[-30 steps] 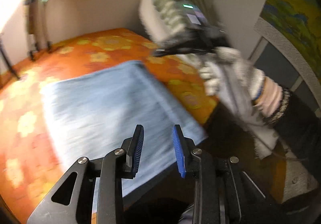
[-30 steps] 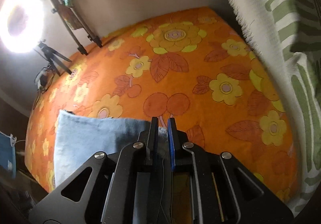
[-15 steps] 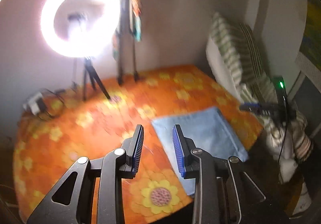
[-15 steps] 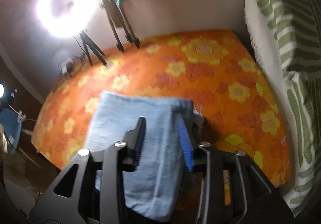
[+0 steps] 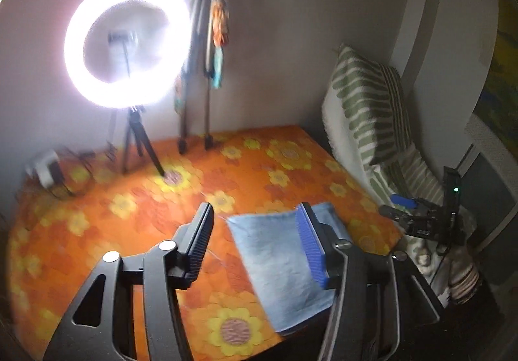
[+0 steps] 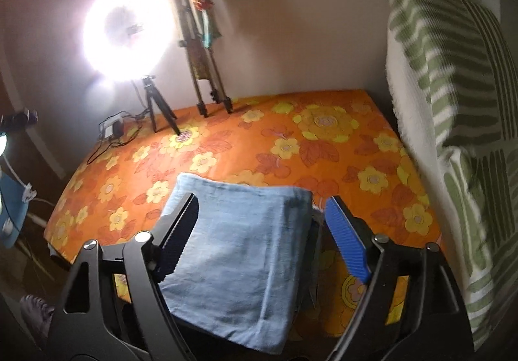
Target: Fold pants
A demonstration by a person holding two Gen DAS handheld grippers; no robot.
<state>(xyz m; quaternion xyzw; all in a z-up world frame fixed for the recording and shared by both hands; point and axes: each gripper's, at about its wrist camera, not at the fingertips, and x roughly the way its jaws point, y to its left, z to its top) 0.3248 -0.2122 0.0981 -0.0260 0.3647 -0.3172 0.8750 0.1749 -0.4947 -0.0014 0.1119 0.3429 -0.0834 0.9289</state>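
Orange flowered bedspread (image 6: 323, 147) across the bed, lit ring light (image 5: 126, 40) on its tripod at the far wall, a second folded tripod (image 6: 207, 79) beside it, green-striped pillows (image 6: 453, 69) stacked along the right side. Pants (image 6: 239, 251) (pale blue, folded into a compact rectangle) lie flat near the bed's front edge. Left gripper (image 5: 255, 247) held above the spread, fingers spread wide, nothing between them. Right gripper (image 6: 262, 231) likewise parted wide over the folded pants, not pinching the cloth. Small charger and cable (image 6: 111, 131) by the ring light's feet.
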